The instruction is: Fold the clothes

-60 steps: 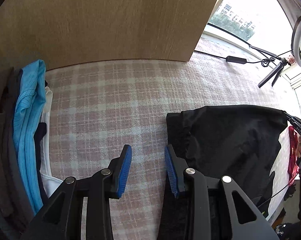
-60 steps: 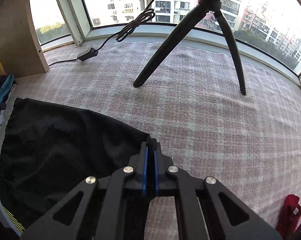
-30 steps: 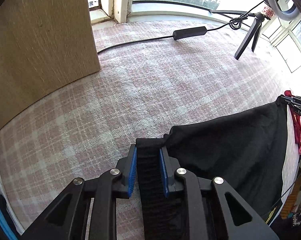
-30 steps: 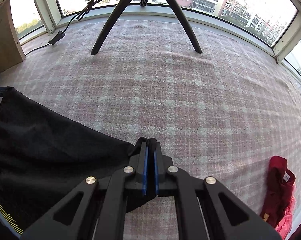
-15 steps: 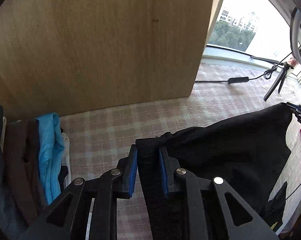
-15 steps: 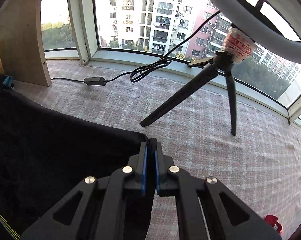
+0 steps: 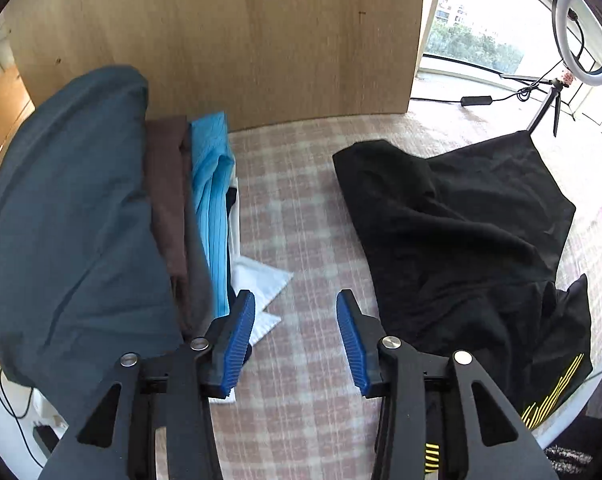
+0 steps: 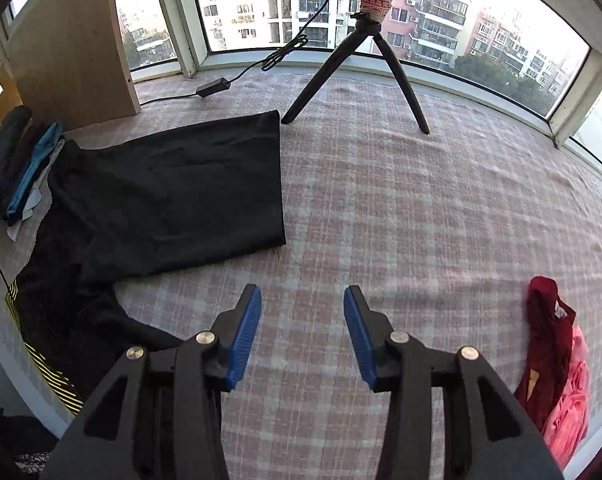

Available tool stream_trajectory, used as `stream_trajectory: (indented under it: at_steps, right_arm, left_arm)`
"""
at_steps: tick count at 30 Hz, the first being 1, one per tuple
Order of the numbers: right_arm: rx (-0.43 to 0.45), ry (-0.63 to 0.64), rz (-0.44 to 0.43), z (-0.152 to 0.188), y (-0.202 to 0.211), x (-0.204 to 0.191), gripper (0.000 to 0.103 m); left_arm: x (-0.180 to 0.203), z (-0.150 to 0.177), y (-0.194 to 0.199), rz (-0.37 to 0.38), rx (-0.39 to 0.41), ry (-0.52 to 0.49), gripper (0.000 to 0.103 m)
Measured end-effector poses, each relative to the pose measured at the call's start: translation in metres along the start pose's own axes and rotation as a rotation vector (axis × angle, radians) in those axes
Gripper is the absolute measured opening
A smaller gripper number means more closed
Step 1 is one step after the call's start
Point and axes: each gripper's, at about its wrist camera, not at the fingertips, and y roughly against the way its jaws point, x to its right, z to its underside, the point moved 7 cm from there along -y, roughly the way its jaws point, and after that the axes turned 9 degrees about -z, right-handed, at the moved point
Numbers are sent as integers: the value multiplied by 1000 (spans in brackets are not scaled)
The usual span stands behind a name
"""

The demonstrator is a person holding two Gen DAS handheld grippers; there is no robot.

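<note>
left gripper (image 7: 296,320) and right gripper (image 8: 302,318) jaws are opening, empty, above the pink-and-white plaid cloth surface (image 8: 421,216); crumpled black fabric garment (image 8: 173,196) is lying released.

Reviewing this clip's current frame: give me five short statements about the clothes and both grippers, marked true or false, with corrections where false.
1. The left gripper has nothing between its blue pads. True; its jaws are opening over bare checked cloth.
2. The right gripper clamps the black garment. False; its jaws are opening, empty, and the garment lies spread to its left.
3. A stack of folded clothes sits beside the wooden panel. True.
4. The red clothes lie on top of the black garment. False; they lie apart, at the right edge of the cloth.
5. The tripod stands on the black garment. False; it stands on the cloth beside the garment's far corner.
</note>
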Motion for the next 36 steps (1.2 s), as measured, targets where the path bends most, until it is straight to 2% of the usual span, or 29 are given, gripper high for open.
stream_trajectory:
  at_steps: [3, 7, 11, 17, 20, 22, 25, 26, 29, 30, 31, 32, 33, 34, 36]
  right_arm:
    - [-71, -80, -62, 58, -14, -12, 43]
    - [-162, -82, -79, 126, -34, -39, 43]
    - [-179, -152, -148, 168, -37, -55, 43]
    - [-149, -205, -185, 185, -27, -66, 46]
    - [-137, -181, -188, 191, -17, -78, 46]
    - [-143, -173, -185, 196, -19, -85, 46]
    - [-156, -147, -161, 203, -25, -94, 46]
    - [-161, -137, -159, 204, -28, -98, 46]
    - [-154, -107, -140, 207, -30, -106, 48]
    - [-150, -98, -128, 207, -30, -108, 48]
    - [-146, -87, -117, 208, -30, -109, 47]
    - [-144, -74, -103, 209, -30, -110, 46]
    - [-148, -56, -86, 210, -29, -111, 31]
    - [-164, -49, -87, 211, -29, -112, 3]
    - [-172, -41, -92, 210, -24, -111, 4]
  left_arm:
    - [28, 43, -5, 119, -50, -26, 40]
    - [66, 115, -15, 176, -136, -85, 41]
    - [78, 153, -15, 194, -163, -107, 41]
    - [76, 173, -3, 237, -123, -119, 41]
    - [82, 186, 2, 257, -112, -177, 41]
    - [90, 189, -3, 240, -118, -214, 39]
    - [108, 182, -7, 234, -85, -254, 38]
    - [114, 178, -7, 235, -68, -265, 36]
    - [130, 168, -5, 240, -41, -293, 22]
    - [135, 165, -4, 241, -34, -304, 14]
    - [136, 160, 0, 228, -20, -315, 11]
    - [138, 156, 3, 215, -5, -327, 10]
    - [139, 151, 10, 212, 8, -338, 9]
    - [139, 146, 17, 210, 20, -348, 8]
    - [137, 136, 33, 198, 44, -376, 8]
